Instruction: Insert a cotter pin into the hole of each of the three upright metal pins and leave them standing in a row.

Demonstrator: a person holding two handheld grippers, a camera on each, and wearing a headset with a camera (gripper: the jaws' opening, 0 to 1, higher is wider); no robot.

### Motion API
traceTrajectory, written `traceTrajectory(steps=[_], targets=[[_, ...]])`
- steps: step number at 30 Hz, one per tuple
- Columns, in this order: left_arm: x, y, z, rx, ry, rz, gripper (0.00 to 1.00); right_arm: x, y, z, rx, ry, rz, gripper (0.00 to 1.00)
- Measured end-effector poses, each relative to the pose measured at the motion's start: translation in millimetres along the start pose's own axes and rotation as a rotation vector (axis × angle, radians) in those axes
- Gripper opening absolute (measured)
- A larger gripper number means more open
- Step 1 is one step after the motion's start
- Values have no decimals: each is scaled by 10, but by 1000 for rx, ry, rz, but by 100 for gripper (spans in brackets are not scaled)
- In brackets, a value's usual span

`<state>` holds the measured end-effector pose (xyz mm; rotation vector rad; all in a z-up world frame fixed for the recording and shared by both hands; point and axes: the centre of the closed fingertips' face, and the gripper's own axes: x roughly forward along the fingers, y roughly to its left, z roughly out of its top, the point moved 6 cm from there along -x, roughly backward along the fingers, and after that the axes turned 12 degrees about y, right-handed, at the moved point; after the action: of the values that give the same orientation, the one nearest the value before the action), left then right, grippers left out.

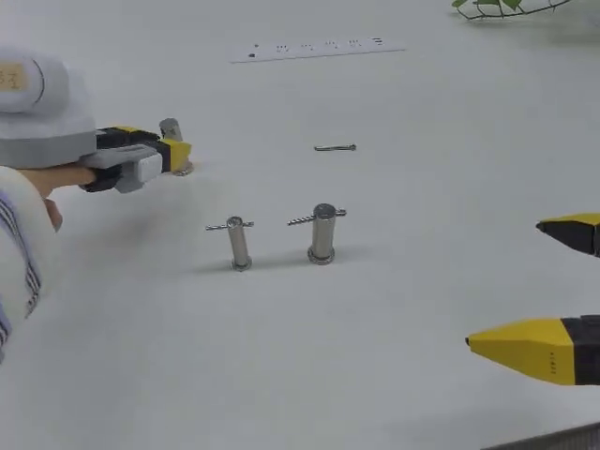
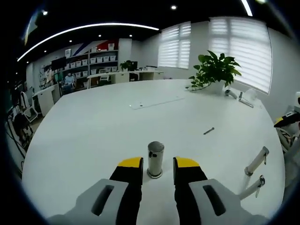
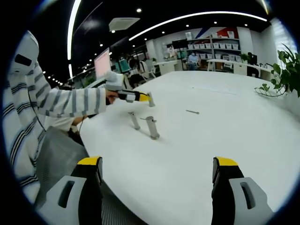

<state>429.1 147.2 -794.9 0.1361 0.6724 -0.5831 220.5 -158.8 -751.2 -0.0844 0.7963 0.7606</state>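
A broad, smooth white desk (image 1: 394, 375) stretches into an open-plan office. The left gripper view shows slatted window blinds (image 2: 234, 47), a leafy green potted plant (image 2: 213, 70) at the desk's far edge, wall shelves of storage boxes (image 2: 93, 61) and curved ceiling light strips (image 2: 89, 29). Mid-desk stands a thick upright steel pin (image 1: 322, 234) with a cotter pin through its head. Just left of it in the head view is a thinner upright steel pin (image 1: 238, 244), also crossed by a cotter pin. Beyond the thick pin a loose wire cotter pin (image 1: 335, 147) lies flat, and farther beyond that a long white printed strip (image 1: 319, 49). Well left of the thick pin, a bare upright steel pin (image 2: 155, 159) stands between the left tool's (image 2: 158, 165) jaws, which are partly apart and grip nothing. The right tool (image 3: 157, 168), on the near side of the thick pin, is spread wide and empty.
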Motion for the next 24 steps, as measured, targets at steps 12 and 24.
traceTrajectory(steps=[12,24], targets=[[86,-3,15,5,4,39,14,-20,-22,-44,-11,14,-12,99],[92,75,28,-4,18,80,11,-37,-6,-38,-18,8,-7,98]])
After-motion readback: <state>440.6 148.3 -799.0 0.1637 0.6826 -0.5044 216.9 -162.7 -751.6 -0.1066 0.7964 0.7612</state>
